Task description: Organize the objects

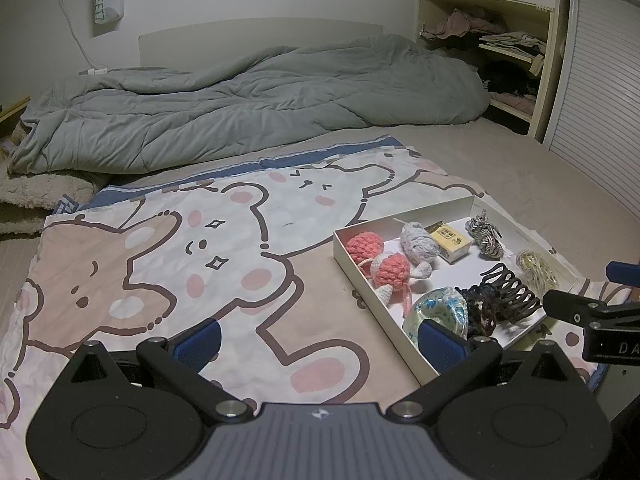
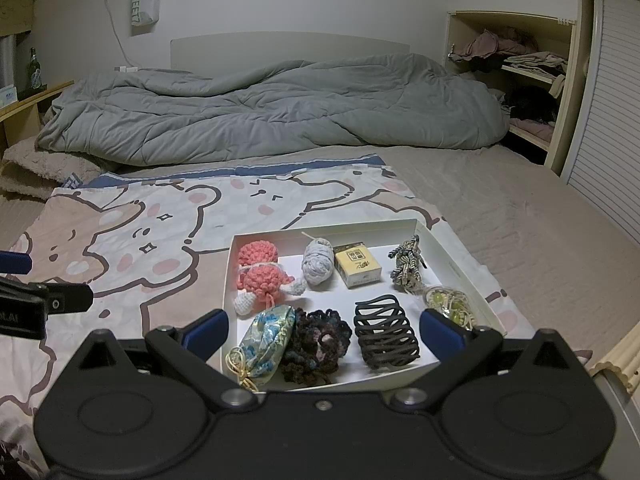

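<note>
A shallow white box (image 2: 448, 240) (image 1: 360, 268) sits on a cartoon-bear cloth (image 1: 160, 264) on the bed. It holds pink crochet toys (image 2: 262, 276), a grey yarn ball (image 2: 318, 261), a yellow pack (image 2: 357, 266), a braided cord (image 2: 406, 266), a beaded bracelet (image 2: 444, 300), a black hair claw (image 2: 384, 330), a dark scrunchie (image 2: 316, 340) and a blue brocade pouch (image 2: 266, 334). My right gripper (image 2: 324, 330) is open and empty, its jaws straddling the box's near end. My left gripper (image 1: 320, 340) is open and empty over the cloth, at the box's left corner.
A rumpled grey duvet (image 2: 260, 112) lies across the far half of the bed. Shelves with clothes (image 2: 524, 72) and a slatted door (image 2: 612, 120) stand at the right. A low wooden shelf (image 2: 24, 104) with a bottle stands at the left.
</note>
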The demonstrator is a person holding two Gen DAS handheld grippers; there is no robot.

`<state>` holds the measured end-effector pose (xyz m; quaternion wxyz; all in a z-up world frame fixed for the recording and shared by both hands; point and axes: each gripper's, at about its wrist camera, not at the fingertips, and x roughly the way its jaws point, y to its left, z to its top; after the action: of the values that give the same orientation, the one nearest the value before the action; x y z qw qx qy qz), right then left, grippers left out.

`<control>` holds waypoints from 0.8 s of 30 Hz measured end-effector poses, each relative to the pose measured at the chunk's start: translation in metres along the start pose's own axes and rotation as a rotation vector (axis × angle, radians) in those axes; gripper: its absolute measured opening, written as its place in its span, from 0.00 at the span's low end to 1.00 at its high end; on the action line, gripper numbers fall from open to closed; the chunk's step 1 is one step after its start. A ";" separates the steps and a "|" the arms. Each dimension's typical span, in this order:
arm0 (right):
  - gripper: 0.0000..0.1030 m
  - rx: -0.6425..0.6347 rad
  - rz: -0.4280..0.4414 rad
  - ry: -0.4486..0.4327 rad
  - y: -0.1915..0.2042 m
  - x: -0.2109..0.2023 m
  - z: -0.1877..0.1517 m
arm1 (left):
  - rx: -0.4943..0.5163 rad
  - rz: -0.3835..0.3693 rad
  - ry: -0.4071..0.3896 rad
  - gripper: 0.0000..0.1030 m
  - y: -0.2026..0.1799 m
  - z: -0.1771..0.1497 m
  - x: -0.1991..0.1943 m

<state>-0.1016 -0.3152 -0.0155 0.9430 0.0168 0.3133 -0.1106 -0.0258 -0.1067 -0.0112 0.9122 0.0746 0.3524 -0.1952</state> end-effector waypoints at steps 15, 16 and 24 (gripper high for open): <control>1.00 -0.002 -0.001 0.001 0.000 0.001 0.000 | -0.004 -0.006 0.005 1.00 0.000 0.000 0.000; 1.00 -0.002 -0.001 0.001 0.000 0.001 0.000 | -0.004 -0.005 0.005 1.00 0.000 0.000 0.000; 1.00 -0.003 -0.001 0.001 -0.001 0.002 -0.003 | -0.005 -0.003 0.004 1.00 0.000 0.000 0.000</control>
<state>-0.1016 -0.3159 -0.0187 0.9428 0.0151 0.3141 -0.1103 -0.0259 -0.1067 -0.0116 0.9114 0.0722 0.3550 -0.1955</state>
